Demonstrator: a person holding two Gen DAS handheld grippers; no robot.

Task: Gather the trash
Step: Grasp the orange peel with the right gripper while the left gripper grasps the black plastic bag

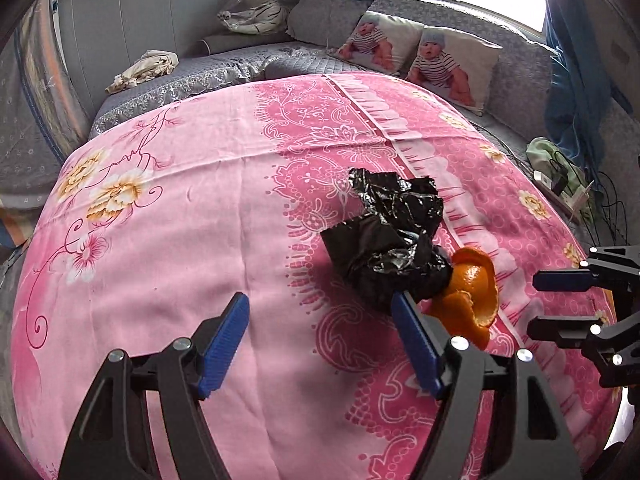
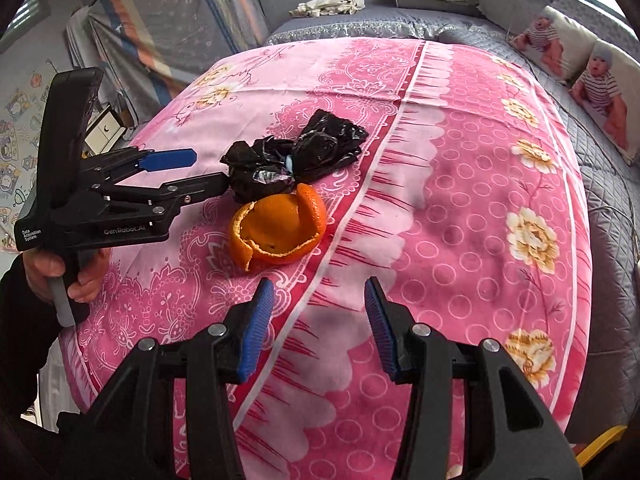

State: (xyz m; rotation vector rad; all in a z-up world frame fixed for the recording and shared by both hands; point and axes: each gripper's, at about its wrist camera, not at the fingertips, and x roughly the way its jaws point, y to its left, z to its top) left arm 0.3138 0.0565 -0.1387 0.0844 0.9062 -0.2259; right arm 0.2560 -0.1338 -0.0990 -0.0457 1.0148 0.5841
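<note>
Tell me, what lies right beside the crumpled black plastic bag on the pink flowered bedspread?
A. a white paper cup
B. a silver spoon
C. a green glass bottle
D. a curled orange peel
D: a curled orange peel lies against the crumpled black plastic bag on the pink flowered bedspread; no bottle, cup or spoon is on the spread.

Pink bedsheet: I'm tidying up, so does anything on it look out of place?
Yes. An empty orange peel and a crumpled black plastic bag lie touching mid-sheet: litter on a bed. Both grippers, left and right, are open and empty.
</note>
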